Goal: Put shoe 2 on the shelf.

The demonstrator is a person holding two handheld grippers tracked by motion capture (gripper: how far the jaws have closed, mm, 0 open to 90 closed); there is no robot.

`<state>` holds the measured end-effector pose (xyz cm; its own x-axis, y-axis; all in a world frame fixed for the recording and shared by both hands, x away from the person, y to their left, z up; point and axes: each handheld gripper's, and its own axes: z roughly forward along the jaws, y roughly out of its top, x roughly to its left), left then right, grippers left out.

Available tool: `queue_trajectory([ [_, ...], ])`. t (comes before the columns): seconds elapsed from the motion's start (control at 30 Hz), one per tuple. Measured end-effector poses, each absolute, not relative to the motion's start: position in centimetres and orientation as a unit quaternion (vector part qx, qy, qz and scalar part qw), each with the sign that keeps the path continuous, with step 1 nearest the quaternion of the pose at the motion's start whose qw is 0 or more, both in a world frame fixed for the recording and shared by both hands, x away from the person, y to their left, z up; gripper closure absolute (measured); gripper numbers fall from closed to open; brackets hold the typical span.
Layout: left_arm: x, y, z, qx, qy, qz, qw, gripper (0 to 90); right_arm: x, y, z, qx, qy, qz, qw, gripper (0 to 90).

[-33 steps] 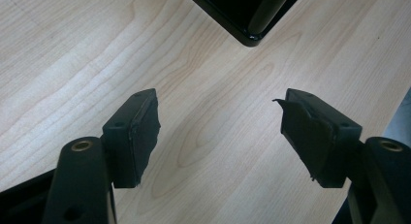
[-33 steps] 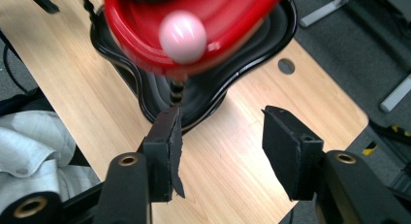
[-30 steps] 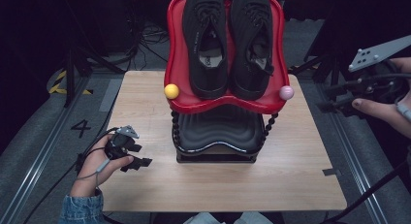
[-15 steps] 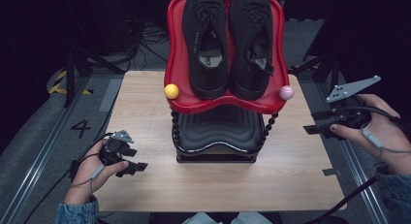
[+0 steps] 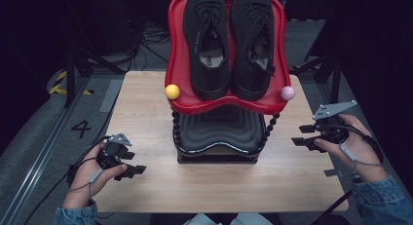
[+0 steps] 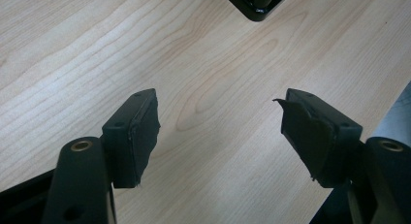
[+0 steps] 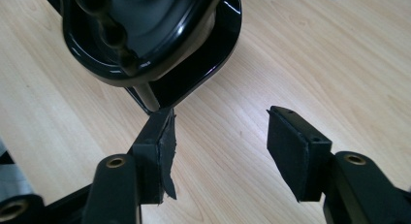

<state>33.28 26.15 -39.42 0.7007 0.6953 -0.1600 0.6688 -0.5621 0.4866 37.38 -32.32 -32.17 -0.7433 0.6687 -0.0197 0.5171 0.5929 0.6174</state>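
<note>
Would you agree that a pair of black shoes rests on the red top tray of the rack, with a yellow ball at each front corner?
Not quite. The high view shows the black shoes on the red top tray, but only the left ball is yellow; the right ball is pink.

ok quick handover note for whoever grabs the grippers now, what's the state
Left hand-held gripper: open, holding nothing, low over the wooden table, left of the rack.
Right hand-held gripper: open, holding nothing, right of the rack, jaws pointing at it.
Pair of black shoes: side by side on the red top tray; black lower tray holds nothing.
Done: nothing visibly grasped.
Left: probably reach for the shoes or rack.
</note>
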Motion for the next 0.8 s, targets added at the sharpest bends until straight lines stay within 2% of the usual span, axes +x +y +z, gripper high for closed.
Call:
queue_trajectory([
  [0.23,33.3,26.4,-39.4,0.879,0.395,0.050,0.262,30.7,37.6,-33.1,-36.7,0.353,0.872,0.318,0.117,42.9],
  [0.4,33.4,26.3,-39.8,0.877,0.403,0.047,0.259,30.5,37.8,-33.6,-39.5,0.375,0.861,0.323,0.119,42.9],
  [0.57,33.5,26.5,-39.8,0.873,0.407,0.072,0.260,30.6,38.4,-34.5,-42.1,0.406,0.845,0.327,0.119,42.8],
  [0.8,33.6,27.1,-40.0,0.864,0.423,0.074,0.263,30.1,38.8,-35.4,-44.3,0.423,0.833,0.332,0.132,42.7],
])
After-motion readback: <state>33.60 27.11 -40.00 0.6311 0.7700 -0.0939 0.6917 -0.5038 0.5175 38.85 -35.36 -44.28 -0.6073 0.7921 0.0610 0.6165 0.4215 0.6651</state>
